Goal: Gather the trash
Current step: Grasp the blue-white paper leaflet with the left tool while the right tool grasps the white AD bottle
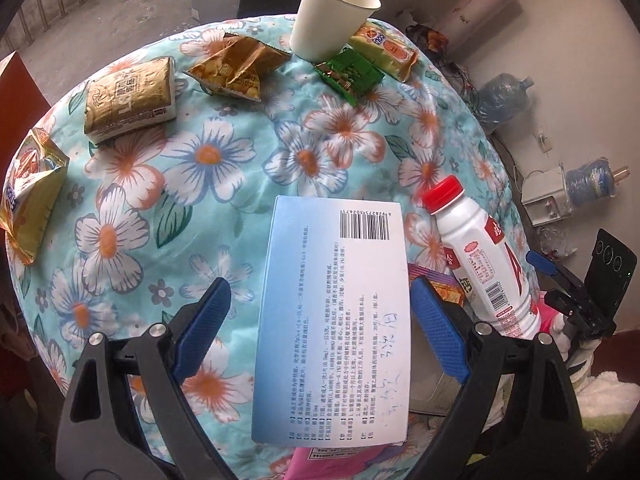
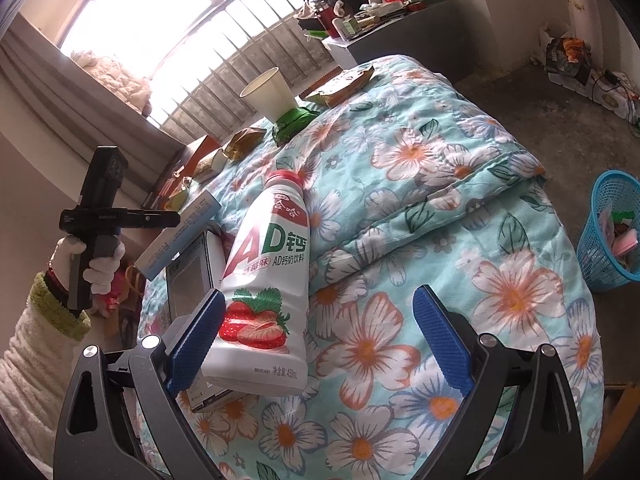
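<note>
Floral-quilt bed [image 1: 224, 184]: left tool [image 1: 320, 320] wide open around box [image 1: 336, 312], ungripped; right tool [image 2: 320, 336] open around bottle [image 2: 266, 276]; next, close.

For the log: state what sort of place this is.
Probably a lived-in home room: a floral quilt as work surface, barred window, blue waste basket on a bare floor, water jugs by the wall.

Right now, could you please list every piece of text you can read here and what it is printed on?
"AD钙" and "AD钙奶饮料": white bottle.
"净含量:450mL": bottle base, faint.
Barcode digits and fine print: blue-and-white box, too small to read.
Gold snack packets: lettering too blurred.
Paper cup: none.
</note>
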Tool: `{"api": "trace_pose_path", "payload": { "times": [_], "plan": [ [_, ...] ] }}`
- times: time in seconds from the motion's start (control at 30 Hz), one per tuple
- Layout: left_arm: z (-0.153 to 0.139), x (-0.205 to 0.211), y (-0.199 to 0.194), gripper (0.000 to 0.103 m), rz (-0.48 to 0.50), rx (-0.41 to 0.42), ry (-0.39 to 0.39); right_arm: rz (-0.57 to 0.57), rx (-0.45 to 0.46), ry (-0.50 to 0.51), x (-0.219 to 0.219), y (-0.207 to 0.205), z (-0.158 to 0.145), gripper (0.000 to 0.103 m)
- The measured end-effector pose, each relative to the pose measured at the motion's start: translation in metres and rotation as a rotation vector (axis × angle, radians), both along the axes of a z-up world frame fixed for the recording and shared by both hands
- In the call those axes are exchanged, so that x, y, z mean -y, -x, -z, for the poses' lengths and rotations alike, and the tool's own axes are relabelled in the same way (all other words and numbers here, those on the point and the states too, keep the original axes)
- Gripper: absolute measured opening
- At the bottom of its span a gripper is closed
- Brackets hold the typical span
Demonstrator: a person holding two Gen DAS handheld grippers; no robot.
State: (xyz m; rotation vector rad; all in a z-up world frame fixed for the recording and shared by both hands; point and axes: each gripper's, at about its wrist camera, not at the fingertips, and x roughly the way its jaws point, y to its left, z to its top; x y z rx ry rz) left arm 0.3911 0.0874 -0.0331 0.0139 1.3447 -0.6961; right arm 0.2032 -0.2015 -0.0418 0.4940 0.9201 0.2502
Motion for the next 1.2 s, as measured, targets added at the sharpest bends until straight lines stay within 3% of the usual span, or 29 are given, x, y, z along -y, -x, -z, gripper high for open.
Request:
{"api": "trace_pose_path", "payload": {
  "times": [0.4,0.77,1.2],
  "plan": [
    [0.007,-0.006,0.002,0.086,-0.046,-0.006,0.019,-0.138,-0.064,-0.079,-0.029,-0.039,0.003,0.092],
    [0.009,-0.003,0.007,0.071,-0.045,-0.009,0.006,-0.206,-0.176,-0.096,-0.040,-0.071,0.020,0.077],
    [0.015,0.007,0.009,0.071,-0.028,-0.007,-0.064,-0.230,-0.203,-0.107,-0.047,-0.078,0.026,0.070]
  ]
}}
